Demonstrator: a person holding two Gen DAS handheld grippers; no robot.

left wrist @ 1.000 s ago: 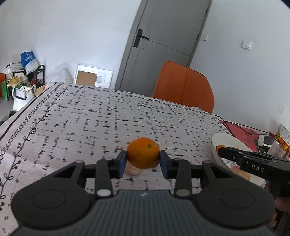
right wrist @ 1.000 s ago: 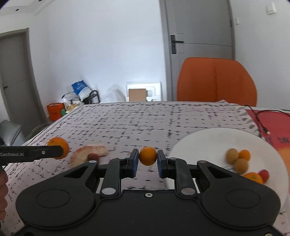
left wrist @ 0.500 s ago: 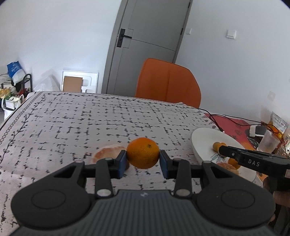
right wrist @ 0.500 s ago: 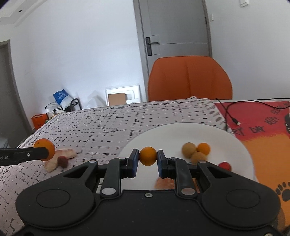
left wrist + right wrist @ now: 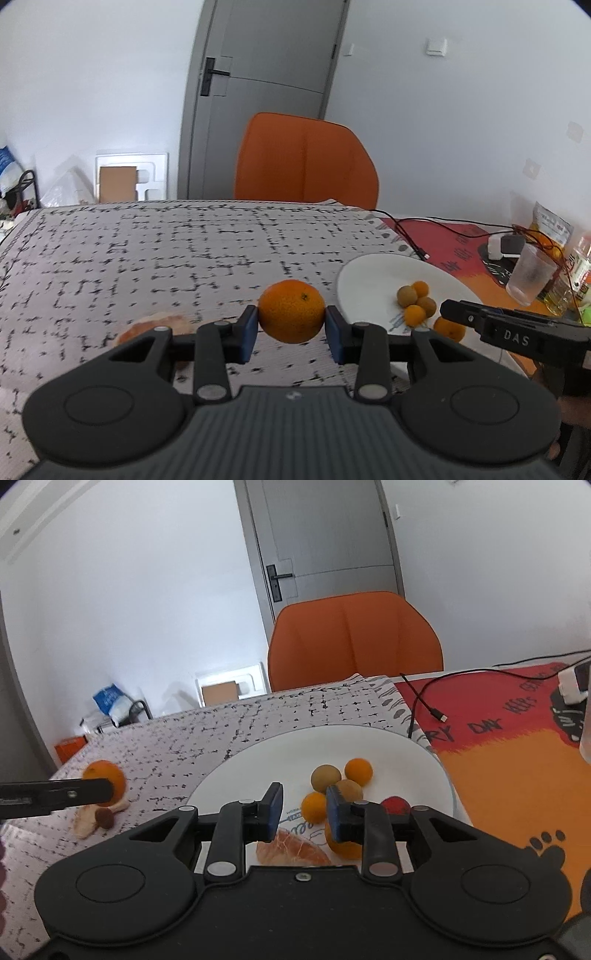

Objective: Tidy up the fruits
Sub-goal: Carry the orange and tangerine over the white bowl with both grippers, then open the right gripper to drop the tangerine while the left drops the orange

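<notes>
Here the left gripper [image 5: 291, 328] clamps the orange [image 5: 291, 311], stem dimple upward.

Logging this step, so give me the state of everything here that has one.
Left gripper: shut on the large orange, held off the table.
Right gripper: open, above the white round plate.
Small orange kumquat: lying on the plate.
Grey door: closed.
</notes>
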